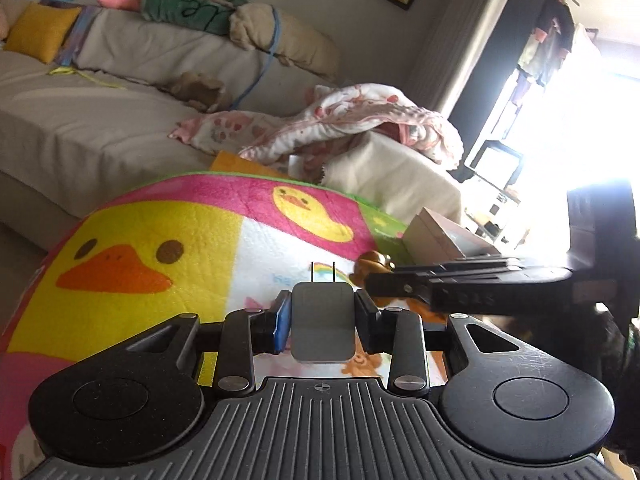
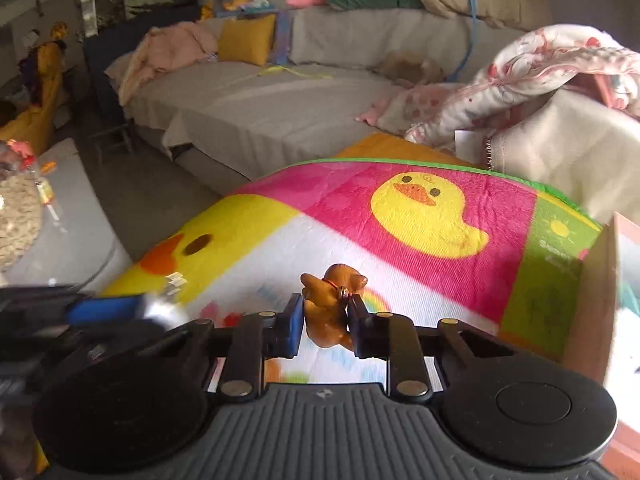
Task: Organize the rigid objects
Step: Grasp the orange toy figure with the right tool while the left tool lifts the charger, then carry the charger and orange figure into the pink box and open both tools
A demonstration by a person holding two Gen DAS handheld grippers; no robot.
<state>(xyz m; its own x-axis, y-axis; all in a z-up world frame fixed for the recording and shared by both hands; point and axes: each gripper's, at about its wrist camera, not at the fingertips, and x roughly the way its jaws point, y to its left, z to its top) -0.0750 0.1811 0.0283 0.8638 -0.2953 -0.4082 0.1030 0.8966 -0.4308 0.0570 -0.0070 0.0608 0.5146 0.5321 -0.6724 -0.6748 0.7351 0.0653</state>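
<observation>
My left gripper is shut on a grey plug charger whose two prongs point forward, above the duck-print blanket. The right gripper is shut on a small brown animal figurine, held between the blue pad and the black pad. In the left wrist view the right gripper reaches in from the right with the figurine at its tip, just beyond my left fingers. In the right wrist view the left gripper shows blurred at the left edge with the charger.
An open cardboard box stands at the blanket's right end, also seen as a pale box. Behind lie a grey sofa with a yellow cushion, and a crumpled pink floral quilt.
</observation>
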